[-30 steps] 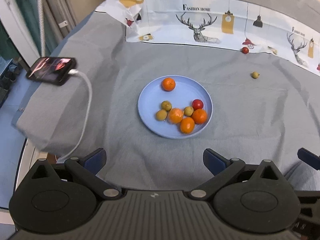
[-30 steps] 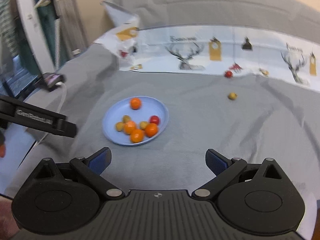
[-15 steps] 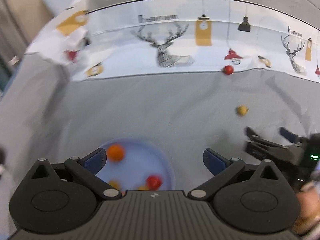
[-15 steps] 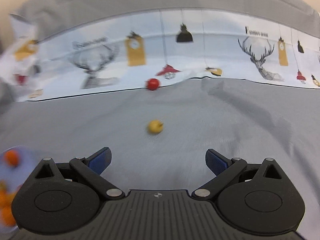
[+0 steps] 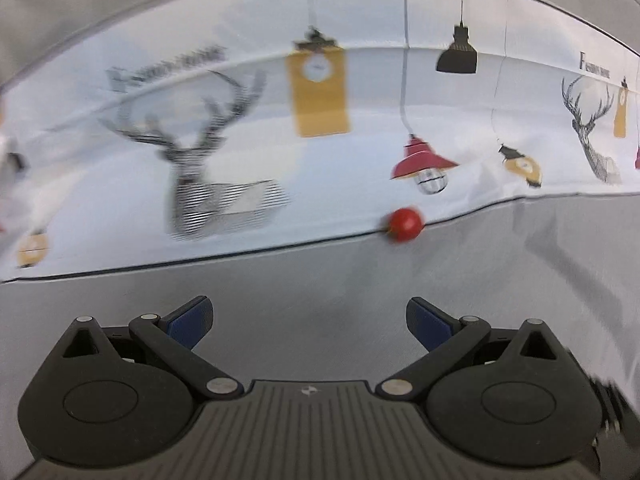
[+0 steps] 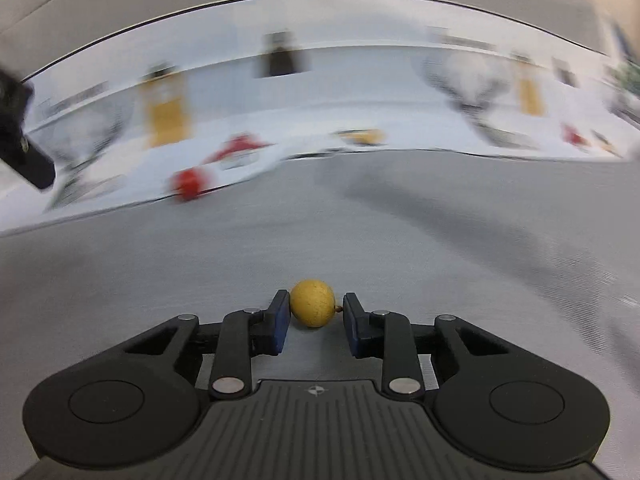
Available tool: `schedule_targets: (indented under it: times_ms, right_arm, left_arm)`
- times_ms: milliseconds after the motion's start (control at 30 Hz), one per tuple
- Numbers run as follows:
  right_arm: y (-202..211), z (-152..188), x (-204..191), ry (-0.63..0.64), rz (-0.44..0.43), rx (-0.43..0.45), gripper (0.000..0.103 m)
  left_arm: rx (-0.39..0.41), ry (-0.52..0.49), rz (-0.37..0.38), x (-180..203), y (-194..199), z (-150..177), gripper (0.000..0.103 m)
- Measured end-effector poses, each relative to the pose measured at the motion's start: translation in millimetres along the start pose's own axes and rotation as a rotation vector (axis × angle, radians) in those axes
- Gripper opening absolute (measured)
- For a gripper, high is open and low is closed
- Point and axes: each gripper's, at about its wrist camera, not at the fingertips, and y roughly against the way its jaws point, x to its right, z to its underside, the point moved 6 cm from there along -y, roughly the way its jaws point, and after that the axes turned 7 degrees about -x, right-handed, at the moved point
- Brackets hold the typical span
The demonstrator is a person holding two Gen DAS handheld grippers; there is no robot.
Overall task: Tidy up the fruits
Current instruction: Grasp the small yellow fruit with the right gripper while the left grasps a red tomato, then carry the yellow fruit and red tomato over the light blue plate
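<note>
A small round yellow fruit [image 6: 313, 307] lies on the grey cloth [image 6: 400, 260] between the jaws of my right gripper [image 6: 316, 320]. Those jaws are closing on it: the left pad touches it and the right pad meets its short stem. A small red fruit [image 5: 404, 224] rests at the seam where the grey cloth [image 5: 320, 280] meets the white printed cloth [image 5: 240, 160], ahead and to the right of my left gripper [image 5: 308, 320]. That gripper is open with nothing between its fingers. The red fruit [image 6: 190, 184] also shows blurred in the right wrist view. The plate is out of view.
The white cloth with deer and lamp prints [image 6: 320, 112] runs across the back, with grey bedding behind it. A dark part of the other gripper [image 6: 20, 136] shows at the left edge of the right wrist view.
Both grippers moved away from the blue plate toward the two loose fruits, and the plate left view. The right gripper came down over the yellow fruit and its jaws closed around it.
</note>
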Motion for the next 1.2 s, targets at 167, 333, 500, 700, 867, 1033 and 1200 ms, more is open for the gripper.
schedule_targets:
  times_ms: [167, 333, 500, 700, 867, 1033, 1200]
  right_arm:
    - [-19, -5, 37, -0.084, 0.031, -0.011, 0.03]
    - [-27, -8, 34, -0.054, 0.014, -0.01, 0.031]
    - [-25, -11, 34, -0.068, 0.004, -0.01, 0.03]
    - [-22, -14, 33, -0.087, -0.029, -0.001, 0.03]
    - [-15, -17, 22, -0.072, -0.106, 0.011, 0.03]
    - [-2, -13, 19, -0.153, -0.157, -0.051, 0.03]
    - [44, -3, 9, -0.262, -0.237, -0.137, 0.03]
  left_arm:
    - [-0.071, 0.004, 0.009, 31, -58, -38, 0.103]
    - [-0.107, -0.013, 0.002, 53, -93, -62, 0.102]
    - [-0.081, -0.06, -0.008, 63, -91, -61, 0.035]
    - [-0.106, -0.044, 0.009, 52, -71, -40, 0.035]
    - [-0.17, 0.007, -0.009, 29, -32, 10, 0.035]
    - [-0.19, 0.06, -0.023, -1, 29, 74, 0.035]
    - [-0.174, 0.076, -0.046, -27, 89, 124, 0.035]
